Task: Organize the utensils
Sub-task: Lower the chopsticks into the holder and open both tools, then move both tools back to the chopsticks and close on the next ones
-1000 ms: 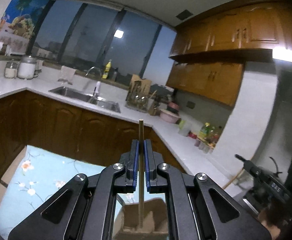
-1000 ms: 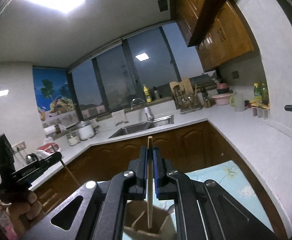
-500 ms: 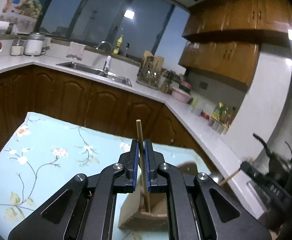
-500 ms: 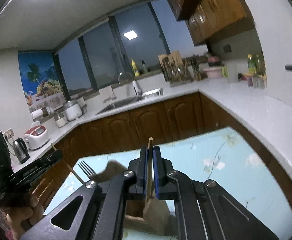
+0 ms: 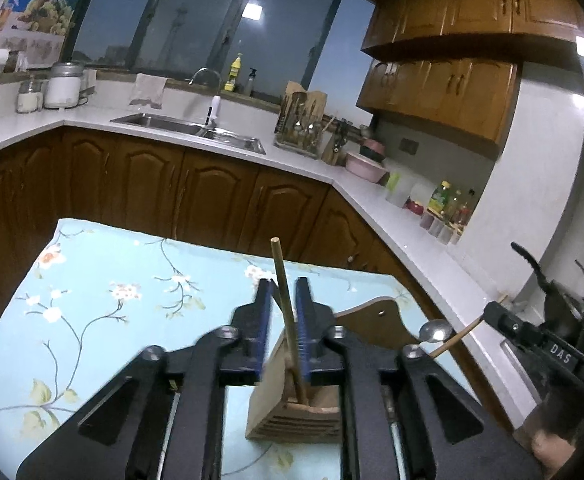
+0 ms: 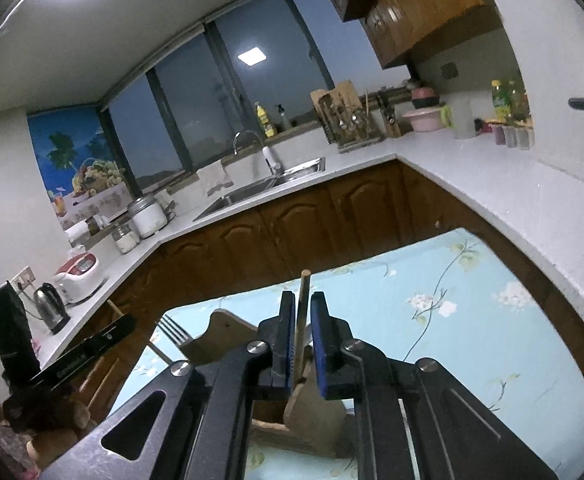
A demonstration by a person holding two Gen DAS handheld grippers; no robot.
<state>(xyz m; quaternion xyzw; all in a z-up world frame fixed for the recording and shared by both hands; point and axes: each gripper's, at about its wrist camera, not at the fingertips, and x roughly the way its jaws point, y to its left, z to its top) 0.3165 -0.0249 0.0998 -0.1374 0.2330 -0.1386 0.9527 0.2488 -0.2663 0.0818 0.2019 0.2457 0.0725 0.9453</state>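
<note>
Chopsticks (image 5: pixel 287 312) stand in a wooden holder (image 5: pixel 292 412) on the floral-clothed table (image 5: pixel 103 292), both tools apparently just loosened.

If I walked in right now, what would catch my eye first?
Probably the two black grippers, each with a wooden chopstick standing between jaws that have just been opening, its lower end in the wooden holder. The holder stands on a pale blue flowered tablecloth. Behind it, brown kitchen cabinets run under a dark window.

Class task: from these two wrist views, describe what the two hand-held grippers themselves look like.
Both the left hand-held gripper and the right hand-held gripper have matte black angular linkage arms with triangular cut-outs and silver round bolt heads. Their fingers carry blue ribbed pads. The right one, seen side-on, bears white lettering.
</note>
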